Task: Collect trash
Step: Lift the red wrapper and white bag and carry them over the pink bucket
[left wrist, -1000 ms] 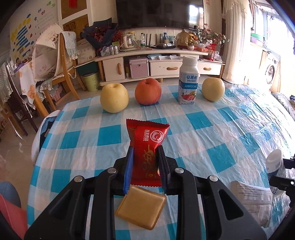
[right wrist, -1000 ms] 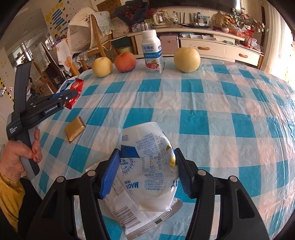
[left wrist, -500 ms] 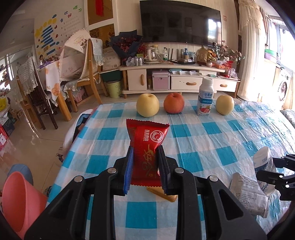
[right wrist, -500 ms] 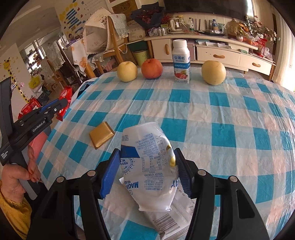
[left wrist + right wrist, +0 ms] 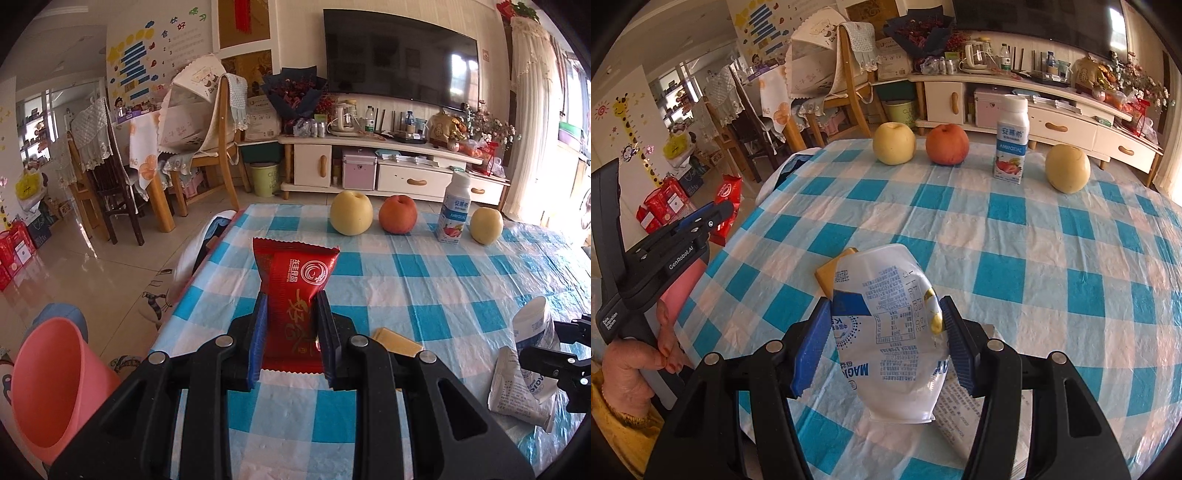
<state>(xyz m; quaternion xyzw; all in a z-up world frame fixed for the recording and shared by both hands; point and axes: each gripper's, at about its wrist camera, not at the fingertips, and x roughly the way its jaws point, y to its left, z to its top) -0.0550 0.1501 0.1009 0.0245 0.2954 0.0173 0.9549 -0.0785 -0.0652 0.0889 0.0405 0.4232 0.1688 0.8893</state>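
My left gripper is shut on a red snack wrapper and holds it above the table's left edge; it also shows at the left of the right wrist view. My right gripper is shut on a crumpled white plastic bag with blue print, held over the checked tablecloth. A pink bin stands on the floor, down left of the left gripper. A small gold packet lies on the cloth between the grippers.
Two yellow pears, a red apple and a white drink bottle stand in a row at the table's far side. A printed paper piece lies under the right gripper. Chairs and a TV cabinet stand beyond.
Both grippers have drawn back and left with their loads. The left gripper now hangs at the table's left edge and the pink bin has come into view below it.
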